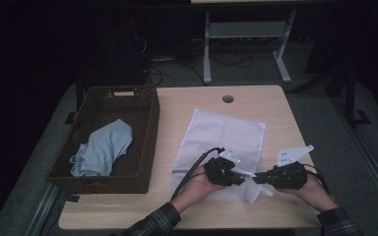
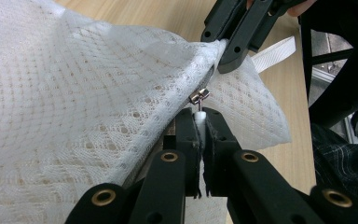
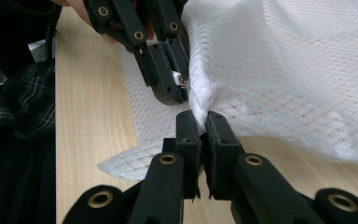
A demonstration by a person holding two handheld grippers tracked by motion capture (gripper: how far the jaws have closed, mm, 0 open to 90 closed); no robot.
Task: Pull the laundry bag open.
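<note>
White mesh bag (image 1: 220, 142): laid flat on the wooden surface (image 1: 275, 105), just right of the brown wicker basket (image 1: 109, 140); its near corner is lifted off the surface between the two grippers.
Zip pull (image 2: 199, 96): a small metal slider on the bag's near edge, with a white tab hanging from it.
Left gripper (image 2: 199, 122): fingers pressed together on the white tab, directly below the slider; seen at the bag's near edge in the high view (image 1: 239, 180).
Right gripper (image 3: 200, 122): fingers pinched shut on the mesh edge just beside the slider, on the corner side (image 1: 259, 178).
Deciding relation: the two grips sit almost touching on the same edge, and the zip line is judged to run away from the right gripper along the bag's near edge, towards the basket.
Likely move: the slider would be drawn by the left hand along that line while the right hand anchors the corner.
Basket contents: a pale blue garment (image 1: 103, 148), well apart from the bag.
</note>
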